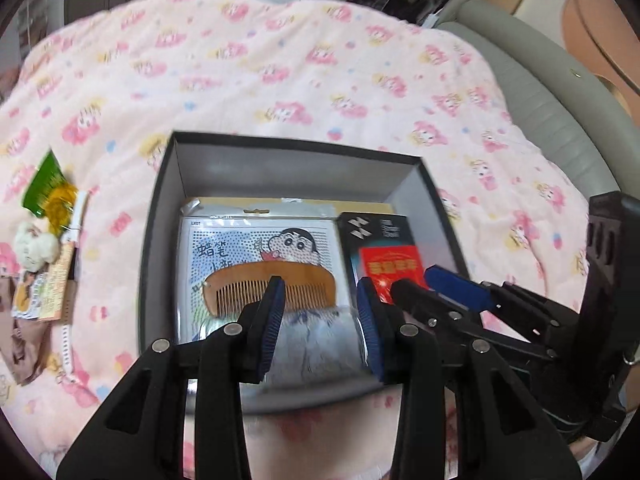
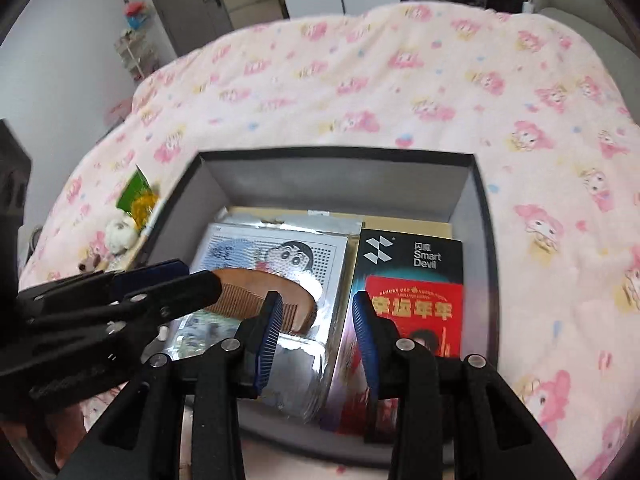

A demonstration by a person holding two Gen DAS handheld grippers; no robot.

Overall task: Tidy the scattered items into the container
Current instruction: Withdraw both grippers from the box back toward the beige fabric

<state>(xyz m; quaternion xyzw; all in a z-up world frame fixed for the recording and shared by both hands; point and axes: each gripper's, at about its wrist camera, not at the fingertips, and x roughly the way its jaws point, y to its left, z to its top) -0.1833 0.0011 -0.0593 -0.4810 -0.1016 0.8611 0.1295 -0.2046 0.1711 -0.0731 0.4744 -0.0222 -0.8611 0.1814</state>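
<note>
Two empty, part-open grippers, left gripper [image 1: 320, 300] and right gripper [image 2: 316, 312], are being held over the box [image 1: 280, 148]; next, the scattered items [image 1: 44, 216] are to be fetched.

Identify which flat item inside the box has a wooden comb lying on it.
The cartoon-printed packet on the box's left side; the comb rests across it. The black Smart Devil box beside it carries a red envelope instead.

black box [image 2: 416, 258]: "Smart Devil" | red envelope [image 2: 416, 312]: gold Chinese characters | cartoon packet [image 1: 256, 248]: "蜡笔"
</note>
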